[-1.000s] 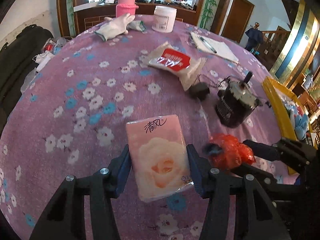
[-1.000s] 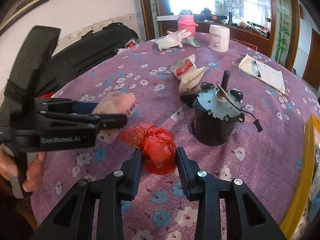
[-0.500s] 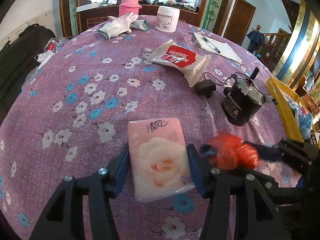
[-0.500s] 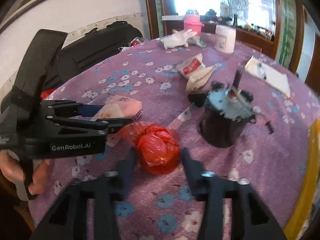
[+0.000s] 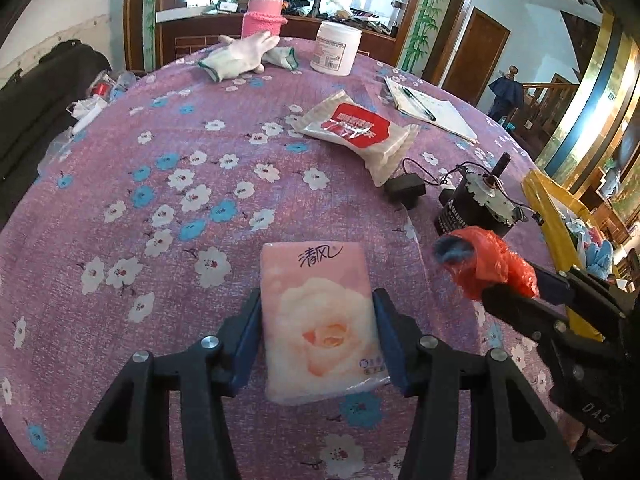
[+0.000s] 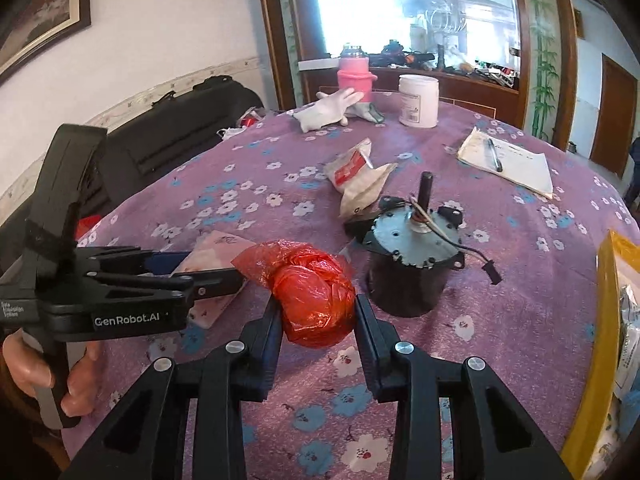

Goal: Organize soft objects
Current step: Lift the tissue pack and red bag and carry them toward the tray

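Note:
A pink tissue pack (image 5: pixel 316 272) with a rose print sits between the blue pads of my left gripper (image 5: pixel 318 300). The jaws are closing and both pads press on its long sides. My right gripper (image 6: pixel 318 306) is shut on a crumpled red plastic bag (image 6: pixel 312 292), held just above the purple flowered tablecloth (image 5: pixel 180 208). In the left wrist view the red bag (image 5: pixel 492 264) shows to the right of the pack, in front of the motor. In the right wrist view the left gripper (image 6: pixel 216 272) comes in from the left, with a hand on its grip and the tissue pack (image 6: pixel 216 246) in it.
A black motor (image 6: pixel 412 264) with wires stands right of the bag, a small black adapter (image 5: pixel 404 192) beside it. Farther back lie a red-and-white wipes pack (image 5: pixel 356 128), white gloves (image 5: pixel 240 56), a white jar (image 5: pixel 336 50), a pink bottle (image 5: pixel 262 20) and a notepad (image 5: pixel 432 108). A yellow tray (image 5: pixel 552 216) borders the right.
The red bag in the right gripper has shifted slightly up and toward the motor. The tissue pack stays between the left jaws, and the left view has tilted up a little.

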